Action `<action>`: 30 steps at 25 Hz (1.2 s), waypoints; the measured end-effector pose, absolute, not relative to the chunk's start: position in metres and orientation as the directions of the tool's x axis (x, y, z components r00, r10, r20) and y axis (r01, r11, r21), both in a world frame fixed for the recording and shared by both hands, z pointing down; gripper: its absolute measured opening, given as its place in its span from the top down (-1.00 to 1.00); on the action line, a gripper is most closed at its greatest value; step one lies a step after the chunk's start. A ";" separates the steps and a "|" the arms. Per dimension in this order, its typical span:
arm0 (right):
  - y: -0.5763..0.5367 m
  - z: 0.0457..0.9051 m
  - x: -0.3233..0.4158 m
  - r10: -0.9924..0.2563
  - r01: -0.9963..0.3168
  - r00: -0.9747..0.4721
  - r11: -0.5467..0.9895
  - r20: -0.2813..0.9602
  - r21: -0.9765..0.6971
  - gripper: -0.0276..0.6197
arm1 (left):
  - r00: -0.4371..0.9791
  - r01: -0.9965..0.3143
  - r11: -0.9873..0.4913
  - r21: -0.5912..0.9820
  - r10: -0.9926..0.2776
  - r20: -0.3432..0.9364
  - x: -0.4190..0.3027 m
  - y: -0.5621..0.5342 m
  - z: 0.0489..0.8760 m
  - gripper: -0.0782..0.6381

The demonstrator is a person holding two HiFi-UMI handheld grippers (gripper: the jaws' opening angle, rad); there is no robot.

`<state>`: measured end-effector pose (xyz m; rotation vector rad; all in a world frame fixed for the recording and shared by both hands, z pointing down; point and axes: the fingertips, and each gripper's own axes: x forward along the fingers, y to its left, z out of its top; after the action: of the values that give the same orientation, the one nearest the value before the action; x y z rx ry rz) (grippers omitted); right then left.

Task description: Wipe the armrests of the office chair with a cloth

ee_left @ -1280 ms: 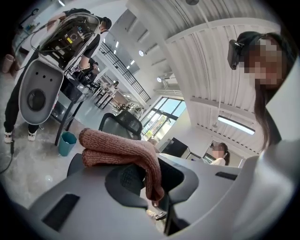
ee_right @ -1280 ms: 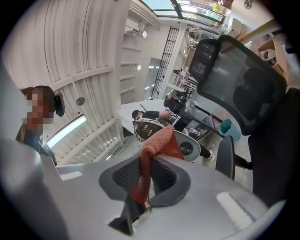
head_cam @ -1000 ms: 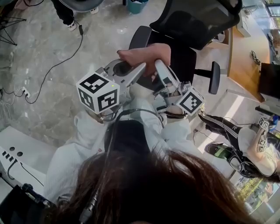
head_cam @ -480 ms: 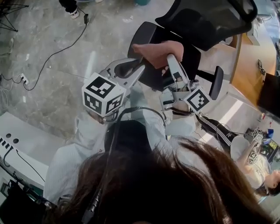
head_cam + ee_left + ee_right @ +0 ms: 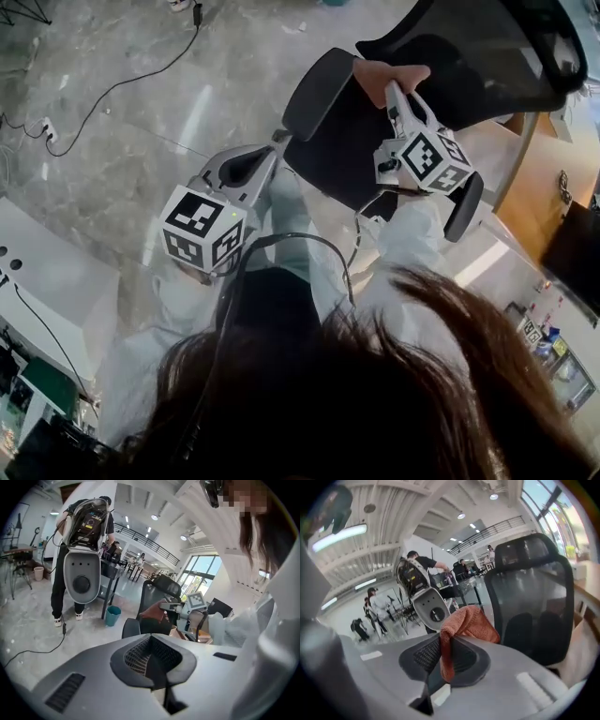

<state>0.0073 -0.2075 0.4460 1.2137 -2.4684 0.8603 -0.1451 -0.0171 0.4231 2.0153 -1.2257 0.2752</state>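
Observation:
The black office chair [image 5: 342,150] stands ahead, its near armrest [image 5: 314,89] at the left and its other armrest [image 5: 464,206] at the right. An orange cloth [image 5: 389,75] hangs from my right gripper [image 5: 392,92], which is shut on it above the seat, in front of the mesh backrest [image 5: 497,47]. In the right gripper view the cloth [image 5: 464,625] bunches over the jaws of that gripper [image 5: 443,660]. My left gripper [image 5: 272,155] sits left of the seat, below the near armrest. Its jaws have just been closing; they are shut with nothing between them [image 5: 151,660].
A black cable [image 5: 112,89] runs across the marble floor at the left. White equipment [image 5: 47,281] stands at the lower left, a wooden desk [image 5: 530,187] at the right. Farther off are a teal bin [image 5: 112,616] and a person carrying a backpack rig [image 5: 82,550].
Earlier both grippers held the cloth between them. Now only the right one has it and has swung up and right over the seat; the left gripper has dropped away to the left, empty.

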 end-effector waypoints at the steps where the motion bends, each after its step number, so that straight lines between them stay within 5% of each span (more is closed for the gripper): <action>1: -0.220 0.458 0.002 -0.626 -0.803 -0.593 0.506 0.506 -0.315 0.79 | 0.506 -0.838 -0.239 0.490 -0.675 0.537 -0.151 -0.015 0.428 0.77; 6: -0.264 0.518 -0.024 -0.596 -0.757 -0.451 0.650 0.664 0.069 0.79 | 0.453 -0.857 -0.153 0.493 -0.680 0.577 -0.173 -0.004 0.448 0.77; 9: -0.258 0.558 -0.049 -0.507 -0.646 -0.416 0.749 0.755 0.147 0.79 | 0.434 -0.859 -0.117 0.498 -0.682 0.589 -0.180 0.000 0.456 0.77; 17: -0.193 0.594 -0.085 -0.243 -0.534 -0.455 0.844 0.857 -0.045 0.79 | 0.458 -0.847 -0.134 0.514 -0.674 0.579 -0.173 -0.002 0.454 0.77; 30: -0.047 0.573 -0.079 0.001 -0.463 -0.564 0.828 0.826 -0.317 0.79 | 0.505 -0.830 -0.203 0.520 -0.669 0.546 -0.160 -0.006 0.442 0.77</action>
<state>-0.0790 -0.0474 0.5732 0.3381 -2.0932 0.6432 -0.1602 -0.0056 0.4420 1.9438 -1.2318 0.2539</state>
